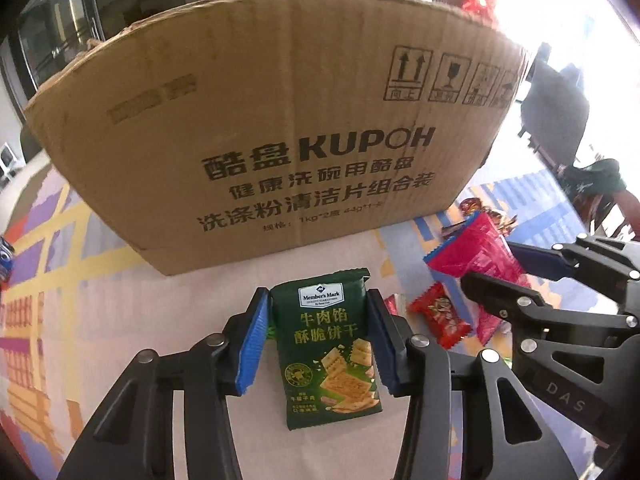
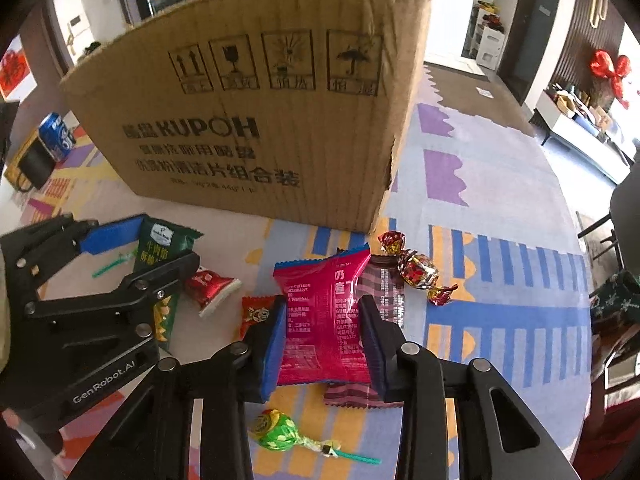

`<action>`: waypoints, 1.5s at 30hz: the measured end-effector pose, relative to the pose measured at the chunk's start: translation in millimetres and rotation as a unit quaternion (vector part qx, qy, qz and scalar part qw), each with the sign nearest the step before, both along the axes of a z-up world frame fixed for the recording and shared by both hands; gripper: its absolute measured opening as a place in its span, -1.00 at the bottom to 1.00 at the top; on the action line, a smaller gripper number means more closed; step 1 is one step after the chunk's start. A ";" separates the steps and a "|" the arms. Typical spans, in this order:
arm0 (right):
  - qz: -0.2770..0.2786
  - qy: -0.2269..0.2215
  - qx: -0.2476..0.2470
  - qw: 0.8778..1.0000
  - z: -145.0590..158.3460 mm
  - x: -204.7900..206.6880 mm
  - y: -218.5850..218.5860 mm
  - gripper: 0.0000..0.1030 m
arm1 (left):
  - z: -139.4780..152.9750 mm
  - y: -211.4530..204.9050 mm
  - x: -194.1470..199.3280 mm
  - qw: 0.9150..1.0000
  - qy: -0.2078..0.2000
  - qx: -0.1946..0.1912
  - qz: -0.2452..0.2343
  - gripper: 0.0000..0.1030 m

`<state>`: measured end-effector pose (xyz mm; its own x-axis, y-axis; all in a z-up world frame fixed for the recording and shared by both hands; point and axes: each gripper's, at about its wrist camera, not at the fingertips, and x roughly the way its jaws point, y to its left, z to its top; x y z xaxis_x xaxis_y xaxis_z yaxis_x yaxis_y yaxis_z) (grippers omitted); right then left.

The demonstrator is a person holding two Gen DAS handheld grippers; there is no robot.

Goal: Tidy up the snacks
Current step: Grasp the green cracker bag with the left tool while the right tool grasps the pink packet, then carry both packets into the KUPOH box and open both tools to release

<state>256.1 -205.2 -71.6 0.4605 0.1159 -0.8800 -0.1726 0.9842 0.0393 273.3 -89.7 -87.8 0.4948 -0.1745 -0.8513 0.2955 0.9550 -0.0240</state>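
- Snacks lie scattered on a patterned mat (image 2: 500, 184) in front of a cardboard box (image 1: 280, 120) that fills the upper half of both views.
- Left gripper (image 1: 318, 332), at the bottom centre of the left wrist view, has its blue pads against both long edges of a green biscuit pack (image 1: 328, 352); the jaws are clamped on it.
- Whether the green pack rests on the mat or is lifted off it, I cannot tell.
- Right gripper (image 2: 324, 344), at the bottom centre of the right wrist view, has its jaws pressed on the two sides of a pink pack (image 2: 324, 320).
- A brown striped wrapper (image 2: 384, 288) lies under and just to the right of the pink pack.
- Three foil-wrapped candies (image 2: 416, 270) sit right of the wrapper, near the box's lower right corner.
- A small red packet (image 2: 256, 312) is just left of the pink pack; a red and white packet (image 2: 210, 286) lies further left.
- A green lollipop (image 2: 276, 434) lies at the bottom of the right wrist view, below the right gripper's left finger.
- A blue can (image 2: 56, 136) lies at the left edge, beside the box.
- A red bow (image 2: 610, 70) hangs in the upper right background.
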 end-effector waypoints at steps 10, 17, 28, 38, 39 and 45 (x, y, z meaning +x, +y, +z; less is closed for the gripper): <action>-0.004 -0.019 0.023 1.000 15.7 -18.1 9.7 -0.31 | 23.7 21.1 -21.8 0.999 -0.024 -0.030 0.012 -0.11; -0.004 -0.036 0.034 0.999 31.6 -26.8 14.5 -0.31 | 53.3 37.9 -37.9 0.997 -0.057 -0.040 0.014 -0.11; -0.001 -0.088 0.041 0.995 77.2 -37.9 20.0 -0.31 | 91.7 43.0 -52.6 0.993 -0.101 -0.063 0.020 -0.11; -0.005 -0.125 0.057 0.991 109.8 -33.6 27.0 -0.31 | 128.6 54.5 -49.2 0.986 -0.149 -0.069 0.028 -0.12; -0.005 -0.128 0.059 0.990 113.2 -32.3 27.2 -0.31 | 133.2 55.6 -48.8 0.985 -0.154 -0.070 0.028 -0.12; -0.005 -0.148 0.064 0.987 130.1 -25.0 31.2 -0.31 | 150.2 61.6 -39.2 0.982 -0.177 -0.065 0.031 -0.11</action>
<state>231.1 -174.0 58.5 0.6961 0.2126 -0.6857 -0.1862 0.9759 0.1136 234.1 -28.1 62.5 0.7688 -0.2295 -0.5968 0.2479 0.9674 -0.0527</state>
